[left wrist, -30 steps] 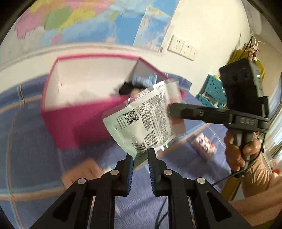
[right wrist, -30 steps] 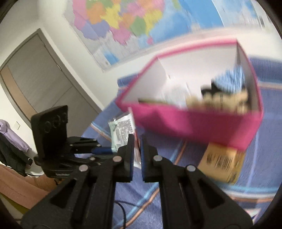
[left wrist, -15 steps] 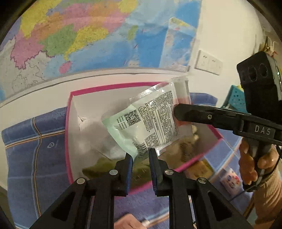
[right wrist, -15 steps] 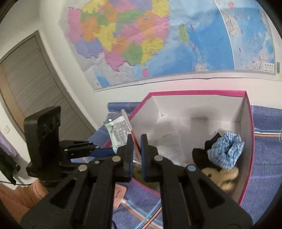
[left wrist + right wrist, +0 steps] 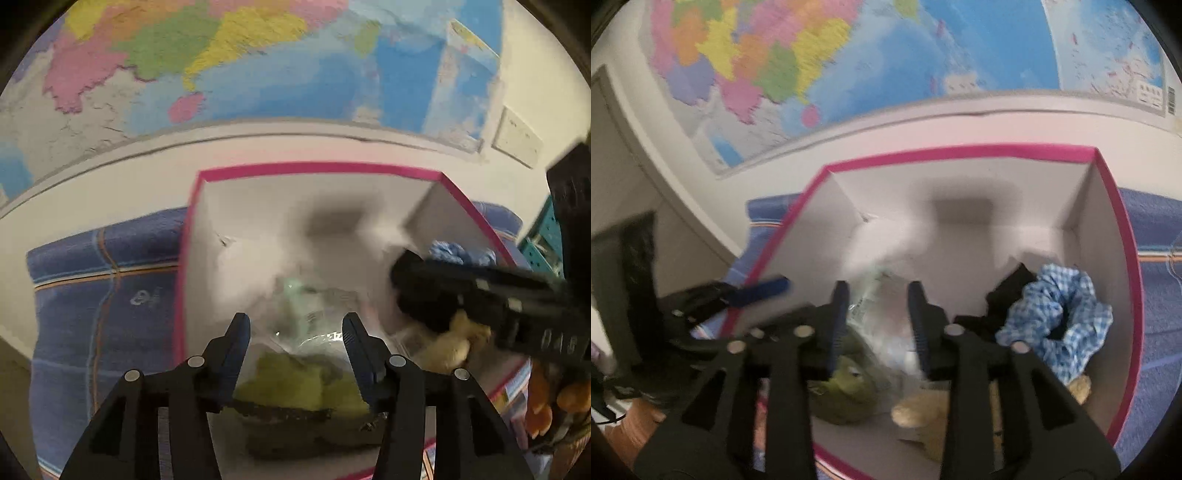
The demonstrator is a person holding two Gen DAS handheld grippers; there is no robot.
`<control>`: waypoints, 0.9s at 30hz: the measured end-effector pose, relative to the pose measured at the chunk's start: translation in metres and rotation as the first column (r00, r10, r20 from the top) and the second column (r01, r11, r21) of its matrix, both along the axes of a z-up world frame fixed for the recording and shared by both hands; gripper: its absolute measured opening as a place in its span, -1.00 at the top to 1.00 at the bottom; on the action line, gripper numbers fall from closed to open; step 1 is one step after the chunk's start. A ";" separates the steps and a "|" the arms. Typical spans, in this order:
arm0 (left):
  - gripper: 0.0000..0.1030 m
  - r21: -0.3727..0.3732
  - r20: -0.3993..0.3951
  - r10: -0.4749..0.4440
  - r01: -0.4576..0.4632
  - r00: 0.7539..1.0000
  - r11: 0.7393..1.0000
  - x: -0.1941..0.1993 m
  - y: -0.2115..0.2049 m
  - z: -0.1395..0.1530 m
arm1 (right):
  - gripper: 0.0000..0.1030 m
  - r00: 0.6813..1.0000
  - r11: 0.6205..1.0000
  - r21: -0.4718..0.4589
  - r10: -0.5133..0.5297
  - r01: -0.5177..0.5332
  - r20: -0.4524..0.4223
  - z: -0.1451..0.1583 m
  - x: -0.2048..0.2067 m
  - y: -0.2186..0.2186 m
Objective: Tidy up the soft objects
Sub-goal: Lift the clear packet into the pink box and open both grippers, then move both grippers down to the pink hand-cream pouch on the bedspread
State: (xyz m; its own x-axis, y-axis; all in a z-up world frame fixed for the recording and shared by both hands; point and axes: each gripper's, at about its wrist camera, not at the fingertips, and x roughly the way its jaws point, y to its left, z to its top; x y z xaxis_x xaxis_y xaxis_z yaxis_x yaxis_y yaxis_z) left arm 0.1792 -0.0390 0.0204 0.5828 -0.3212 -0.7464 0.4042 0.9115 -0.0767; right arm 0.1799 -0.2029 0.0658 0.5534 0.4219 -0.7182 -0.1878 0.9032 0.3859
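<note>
A clear plastic packet [image 5: 306, 295] with green and printed parts drops, blurred, into the pink box [image 5: 314, 168], whose inside is white. My left gripper [image 5: 295, 321] hangs over the box with its jaws opening; the packet lies past them, not pinched. In the right wrist view my right gripper [image 5: 878, 291] is also opening, and the packet [image 5: 882, 325] shows loose between and below its fingers. Inside the box [image 5: 960, 151] lie a green plush frog [image 5: 849, 384], a tan plush [image 5: 923, 410], a blue checked scrunchie [image 5: 1060, 317] and a black cloth [image 5: 1008, 288].
The box stands on a blue striped rug [image 5: 103, 295] against a white wall with a coloured map [image 5: 221, 55]. A wall socket [image 5: 517, 140] and a teal crate [image 5: 539, 240] are at the right. A person's hand [image 5: 554, 402] holds the right gripper.
Both grippers carried the packet from beside the box to over it. Both then opened, and the packet dropped out of their grip into the box.
</note>
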 end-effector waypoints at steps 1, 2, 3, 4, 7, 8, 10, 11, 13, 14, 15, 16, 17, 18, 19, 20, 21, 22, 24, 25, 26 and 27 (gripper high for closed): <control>-0.03 -0.009 0.004 0.004 -0.004 1.000 1.000 -0.002 0.003 0.001 | 0.26 1.000 1.000 -0.009 -0.005 0.005 -0.003 -0.002 -0.001 0.000; -0.03 -0.014 0.017 0.008 -0.008 1.000 1.000 -0.005 0.005 0.002 | 0.26 1.000 1.000 -0.004 0.006 -0.006 -0.005 -0.004 -0.003 0.000; -0.03 -0.013 0.027 0.008 -0.008 1.000 1.000 -0.008 0.006 0.003 | 0.26 1.000 1.000 -0.002 0.013 -0.013 -0.011 -0.006 -0.005 0.000; -0.03 -0.008 0.039 0.011 -0.010 0.999 1.000 -0.011 0.008 0.003 | 0.26 1.000 1.000 -0.003 0.016 -0.016 -0.014 -0.007 -0.008 0.000; -0.03 -0.025 0.071 -0.004 0.006 0.997 1.000 -0.027 0.015 0.008 | 0.26 0.999 0.999 0.003 0.041 -0.041 0.000 -0.004 -0.023 -0.001; -0.03 -0.031 0.082 -0.008 0.011 0.997 0.999 -0.032 0.017 0.011 | 0.26 0.999 0.999 0.007 0.051 -0.051 0.009 -0.001 -0.029 0.000; -0.03 -0.045 0.109 -0.018 0.024 0.994 0.999 -0.047 0.022 0.017 | 0.25 0.997 0.997 0.012 0.075 -0.075 0.035 0.007 -0.044 0.002; -0.05 -0.052 0.121 -0.025 0.031 0.992 0.998 -0.052 0.024 0.020 | 0.24 0.995 0.996 0.015 0.087 -0.088 0.048 0.010 -0.052 0.003; -0.11 -0.072 0.141 -0.032 0.043 0.989 0.997 -0.067 0.032 0.025 | 0.21 0.990 0.993 0.018 0.118 -0.120 0.080 0.020 -0.068 0.007; -0.13 -0.076 0.148 -0.032 0.044 0.988 0.996 -0.072 0.036 0.026 | 0.18 0.987 0.991 0.023 0.131 -0.133 0.095 0.023 -0.076 0.007; -0.13 -0.085 0.156 -0.036 0.050 0.987 0.995 -0.079 0.040 0.027 | 0.17 0.983 0.988 0.031 0.146 -0.150 0.110 0.027 -0.084 0.008; -0.13 -0.096 0.157 -0.035 0.051 0.987 0.994 -0.085 0.045 0.028 | 0.15 0.979 0.985 0.037 0.161 -0.167 0.125 0.031 -0.094 0.010; -0.13 -0.103 0.159 -0.030 0.047 0.987 0.994 -0.089 0.049 0.029 | 0.12 0.974 0.982 0.046 0.175 -0.183 0.141 0.034 -0.102 0.010; -0.14 -0.110 0.160 -0.025 0.043 0.987 0.993 -0.094 0.054 0.029 | 0.11 0.971 0.979 0.056 0.186 -0.196 0.151 0.036 -0.108 0.011; -0.14 -0.119 0.157 -0.025 0.045 0.987 0.992 -0.098 0.059 0.027 | 0.10 0.967 0.975 0.065 0.198 -0.211 0.158 0.038 -0.116 0.012; -0.14 -0.126 0.146 -0.017 0.036 0.989 0.991 -0.103 0.064 0.024 | 0.10 0.964 0.972 0.073 0.209 -0.223 0.163 0.038 -0.123 0.013; -0.15 -0.125 0.140 -0.012 0.030 0.990 0.992 -0.104 0.066 0.021 | 0.09 0.962 0.969 0.080 0.219 -0.234 0.163 0.038 -0.129 0.013; -0.15 -0.126 0.124 -0.012 0.028 0.992 0.992 -0.107 0.069 0.015 | 0.09 0.961 0.966 0.085 0.228 -0.243 0.155 0.035 -0.132 0.016; -0.15 -0.120 0.096 -0.002 0.013 0.995 0.993 -0.112 0.072 0.005 | 0.09 0.963 0.965 0.090 0.235 -0.248 0.132 0.028 -0.139 0.017; -0.15 -0.115 0.080 0.003 0.006 0.997 0.993 -0.114 0.073 -0.002 | 0.09 0.964 0.964 0.096 0.238 -0.250 0.120 0.023 -0.142 0.018; -0.15 -0.114 0.059 0.003 0.004 0.998 0.994 -0.116 0.074 -0.010 | 0.09 0.967 0.965 0.100 0.234 -0.244 0.104 0.017 -0.144 0.018; -0.15 -0.113 0.035 0.008 -0.004 0.999 0.994 -0.117 0.075 -0.018 | 0.09 0.969 0.965 0.110 0.229 -0.238 0.091 0.012 -0.145 0.018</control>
